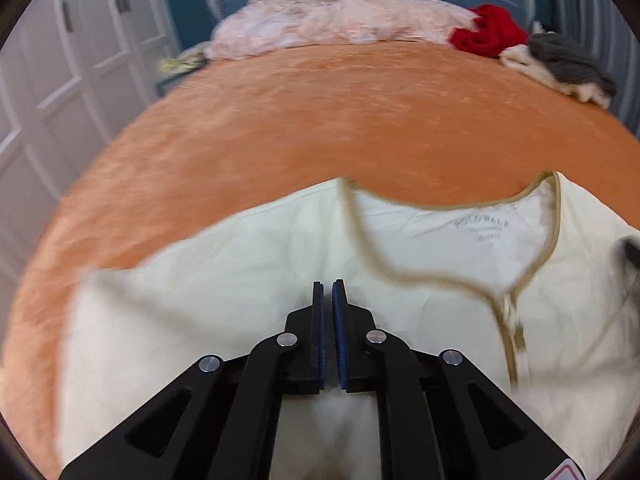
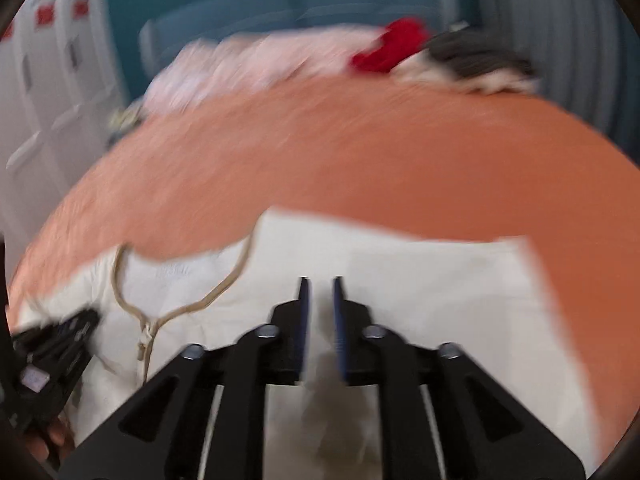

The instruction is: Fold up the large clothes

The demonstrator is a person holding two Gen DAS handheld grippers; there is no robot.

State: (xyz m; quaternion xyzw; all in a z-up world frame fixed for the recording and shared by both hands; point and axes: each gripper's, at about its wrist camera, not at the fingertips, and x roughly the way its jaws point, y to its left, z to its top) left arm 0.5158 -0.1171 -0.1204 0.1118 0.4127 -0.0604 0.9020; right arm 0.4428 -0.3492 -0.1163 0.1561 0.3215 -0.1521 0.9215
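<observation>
While the cream garment (image 1: pixel 248 264) is lying spread over the lower half of both frames on the orange bedspread (image 1: pixel 320 120), its tan-trimmed neckline (image 1: pixel 472 284) is showing at right of centre in the left wrist view and at lower left in the right wrist view. The left gripper (image 1: pixel 330 284), at bottom centre of its frame, is showing only a thin slit between its blue pads, with no cloth between them. The right gripper (image 2: pixel 321 280) is standing with a wider gap, likewise gripping nothing; the picture is blurred. Along the top of the frames, a pale pink heap (image 1: pixel 320 20), a red garment (image 1: pixel 490 34) and a grey garment (image 1: pixel 568 60) are lying at the bedspread's far edge.
</observation>
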